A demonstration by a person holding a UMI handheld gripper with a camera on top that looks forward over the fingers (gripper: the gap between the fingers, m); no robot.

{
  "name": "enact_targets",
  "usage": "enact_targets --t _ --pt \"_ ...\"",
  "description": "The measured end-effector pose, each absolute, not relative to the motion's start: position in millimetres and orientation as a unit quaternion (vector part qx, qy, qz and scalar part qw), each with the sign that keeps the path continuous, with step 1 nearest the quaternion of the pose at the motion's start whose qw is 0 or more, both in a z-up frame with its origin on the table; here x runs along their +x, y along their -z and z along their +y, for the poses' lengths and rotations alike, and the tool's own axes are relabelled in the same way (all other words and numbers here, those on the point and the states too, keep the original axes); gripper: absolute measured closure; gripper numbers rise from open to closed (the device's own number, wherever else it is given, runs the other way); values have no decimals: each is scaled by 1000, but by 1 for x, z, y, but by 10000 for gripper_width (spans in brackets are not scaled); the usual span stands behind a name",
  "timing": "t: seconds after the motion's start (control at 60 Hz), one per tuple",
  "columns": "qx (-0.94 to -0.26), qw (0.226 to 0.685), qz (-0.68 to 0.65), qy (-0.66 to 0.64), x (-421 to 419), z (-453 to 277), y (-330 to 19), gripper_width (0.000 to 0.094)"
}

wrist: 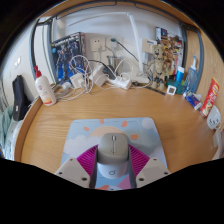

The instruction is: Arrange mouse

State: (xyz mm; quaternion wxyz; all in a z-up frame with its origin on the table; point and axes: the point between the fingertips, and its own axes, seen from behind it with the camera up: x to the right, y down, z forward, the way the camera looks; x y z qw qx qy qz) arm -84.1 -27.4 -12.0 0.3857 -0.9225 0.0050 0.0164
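Note:
A grey and white mouse [113,149] lies lengthwise between my fingers, its nose pointing away from me. My gripper [113,160] is shut on it: the magenta pads [88,160] press against both of its flanks with no gap showing. Under it lies a pale blue mouse mat [92,130] with orange and pink patches, spread on the wooden desk [60,125]. Whether the mouse rests on the mat or hangs just above it cannot be told.
A white bottle [45,92] and a black object [20,96] stand at the back left. Tangled cables and a white power strip [120,82] run along the wall. A blue bottle [180,78] and a red-and-white box [210,96] sit at the back right.

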Motion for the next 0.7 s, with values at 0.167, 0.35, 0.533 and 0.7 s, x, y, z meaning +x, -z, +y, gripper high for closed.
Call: enact_targets --t 0.167,0.35,0.533,0.7 --pt "-933 358 -9 -25 -94 -29 14 214" --pt "-932 363 -17 -20 -102 -35 -27 126" --pt "-920 391 -35 -18 -104 -50 -116 125" --pt "-908 418 -39 4 -91 -75 -182 123"
